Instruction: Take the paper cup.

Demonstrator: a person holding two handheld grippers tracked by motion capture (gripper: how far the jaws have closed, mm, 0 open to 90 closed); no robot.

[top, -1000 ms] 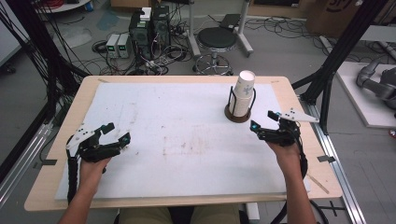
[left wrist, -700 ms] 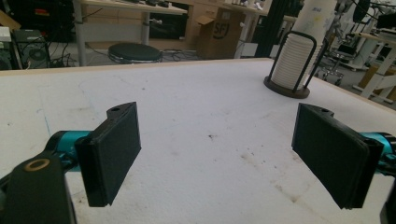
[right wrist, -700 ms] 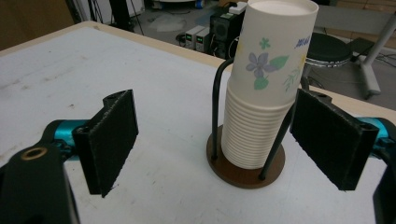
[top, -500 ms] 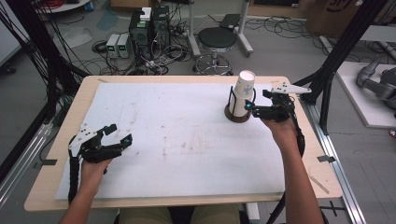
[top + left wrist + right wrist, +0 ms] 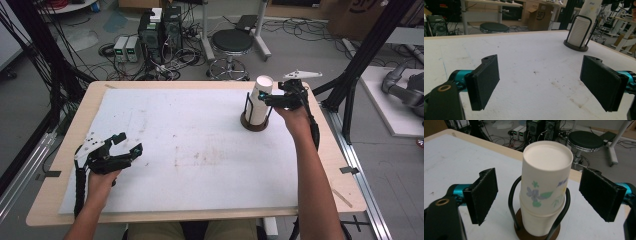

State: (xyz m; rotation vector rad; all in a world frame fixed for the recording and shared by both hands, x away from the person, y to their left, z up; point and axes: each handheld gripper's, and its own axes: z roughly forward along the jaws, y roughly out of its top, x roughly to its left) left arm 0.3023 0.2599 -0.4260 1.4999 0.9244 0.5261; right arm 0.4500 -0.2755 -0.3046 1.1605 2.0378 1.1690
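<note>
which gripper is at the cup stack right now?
The right gripper: jaws open either side of the top paper cup in the stack's holder, not touching. The left gripper hangs open over bare white mat, far off.

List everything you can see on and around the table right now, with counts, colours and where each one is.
Stack of white paper cups with flower print: one stack, white, upside down in the holder at the table's far right.
Dark wire cup holder with round base: one, dark brown, far right of the table.
White foam sheet: one, covers the tabletop.
Wooden table: one, light wood.
Black round stool: one, on the floor beyond the table.
Left gripper: black, open, near left of the sheet.
Right gripper: black, open, jaws either side of the top cup.
</note>
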